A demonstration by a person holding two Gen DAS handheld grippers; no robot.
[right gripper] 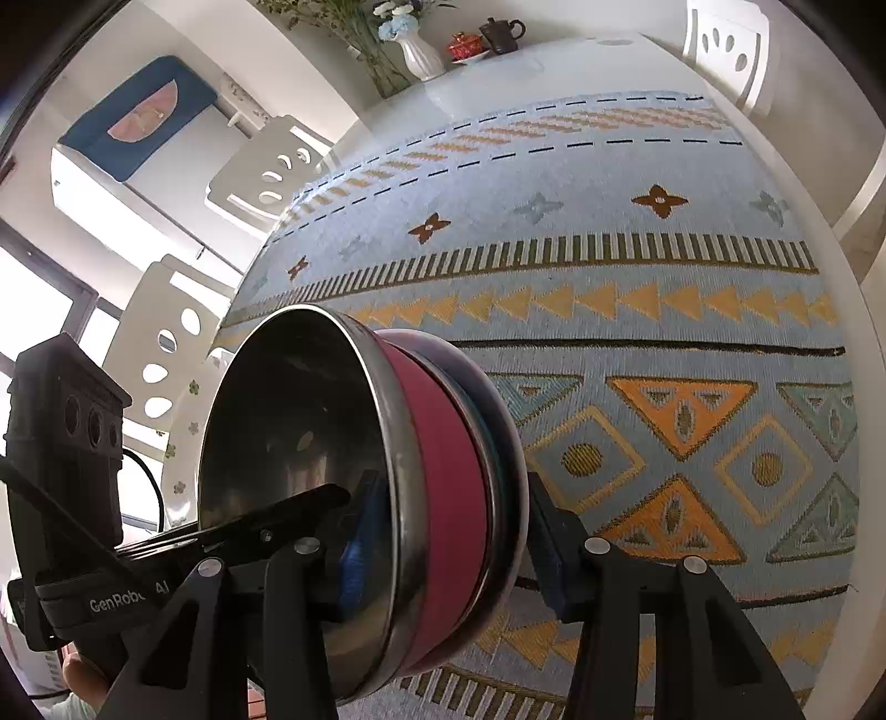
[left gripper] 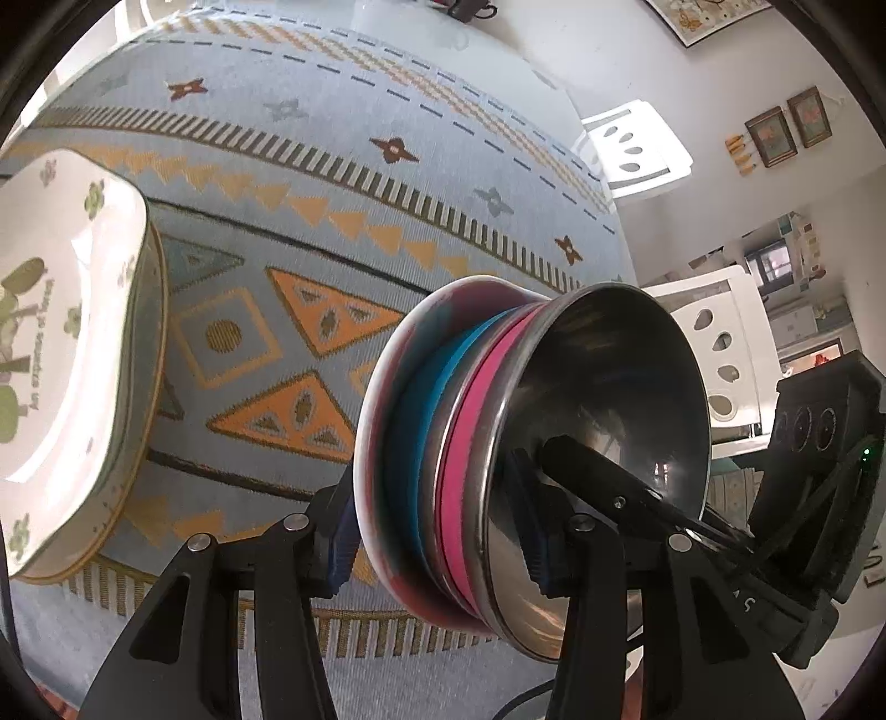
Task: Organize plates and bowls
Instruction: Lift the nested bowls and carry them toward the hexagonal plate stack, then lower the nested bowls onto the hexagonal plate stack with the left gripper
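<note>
Left wrist view: my left gripper [left gripper: 437,545] clamps the nested bowl stack [left gripper: 526,459] across its rims, above the tablecloth [left gripper: 332,210].

Right wrist view: my right gripper [right gripper: 451,548] clamps it likewise (slippery steel, probably heavy).

The nested bowl stack [left gripper: 531,459] fills the gap between both grippers' fingers, each clamped on its rim from opposite sides, so no passage is left near either wrist. On the patterned tablecloth [right gripper: 637,310], the floral plate [left gripper: 61,354] blocks the far left side. The broad middle stretch lies open, bounded at the far end by a vase [right gripper: 419,55] and teapot [right gripper: 501,34].
</note>
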